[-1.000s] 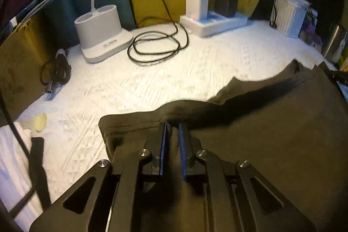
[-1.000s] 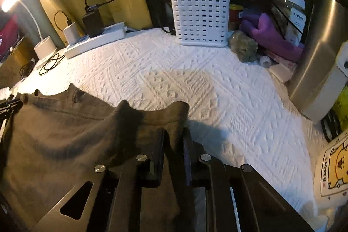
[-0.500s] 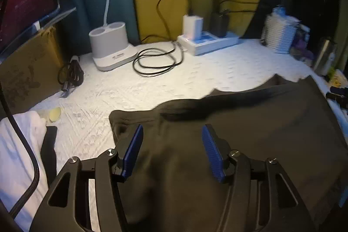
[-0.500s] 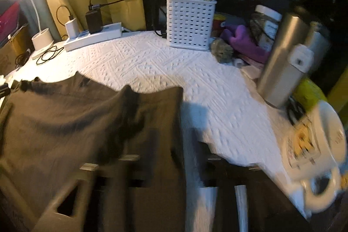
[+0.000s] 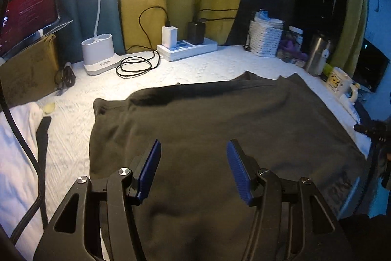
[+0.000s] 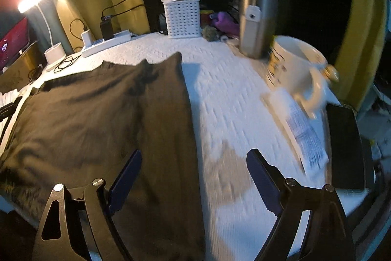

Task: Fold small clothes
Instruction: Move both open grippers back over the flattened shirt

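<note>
The left gripper [image 5: 193, 168] hangs above the dark garment [image 5: 220, 129] with its blue pads [image 5: 150, 170] spread apart and nothing caught between them; its jaws have just been opening. The cloth lies flat below the fingers, not pinched by either pad. The right gripper [image 6: 193, 185] stands wider still, its jaws likewise just opened and bare, and it sits over the garment's right edge: the left pad is above dark fabric, the right pad above the white textured cover [image 6: 232, 99] of the table.

The dark garment [image 6: 102, 119] is spread across the middle of that cover, roughly rectangular, with a soft ridge running along its far side and two small points sticking up at the far edge. Its right edge runs straight toward the right gripper.

Past the cloth, along the back, a white lamp base [image 5: 99, 54] stands beside a coiled black cable [image 5: 135, 64], then a white power strip [image 5: 187, 49] with a white charger and a black one plugged in. Farther right sit a white slotted basket [image 6: 182, 16], a steel flask [image 6: 256, 23] and a cream mug [image 6: 295, 70], the mug blurred. A printed paper slip [image 6: 300, 131] lies just in front of the mug, and a dark flat slab [image 6: 344, 143] lies at the table's right rim. On the left, a white cloth [image 5: 17, 143] rests on the cover, near a brown cardboard box [image 5: 29, 67].
</note>
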Tool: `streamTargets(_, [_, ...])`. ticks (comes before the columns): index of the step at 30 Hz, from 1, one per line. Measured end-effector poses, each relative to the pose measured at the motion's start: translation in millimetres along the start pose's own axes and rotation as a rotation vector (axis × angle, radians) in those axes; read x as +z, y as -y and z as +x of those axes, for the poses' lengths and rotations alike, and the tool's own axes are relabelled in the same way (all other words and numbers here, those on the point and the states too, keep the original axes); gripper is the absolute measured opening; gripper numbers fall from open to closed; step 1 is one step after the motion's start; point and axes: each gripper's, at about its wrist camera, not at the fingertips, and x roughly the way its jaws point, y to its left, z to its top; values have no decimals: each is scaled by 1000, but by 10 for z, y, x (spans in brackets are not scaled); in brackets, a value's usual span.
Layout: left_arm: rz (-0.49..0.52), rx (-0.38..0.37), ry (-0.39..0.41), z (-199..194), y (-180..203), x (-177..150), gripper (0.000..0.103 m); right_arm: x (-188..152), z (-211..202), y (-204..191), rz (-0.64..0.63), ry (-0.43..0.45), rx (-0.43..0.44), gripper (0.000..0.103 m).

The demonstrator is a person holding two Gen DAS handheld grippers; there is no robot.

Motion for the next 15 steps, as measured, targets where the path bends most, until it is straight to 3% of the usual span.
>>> streamTargets(9, [-67,-73,1,-339,162,-323,56,-493,-273,20,66,-27,48,89])
streamTargets(15, [-80,-77,4,-455,217,-443,56,-735,-364,-24,113,-52,119,89])
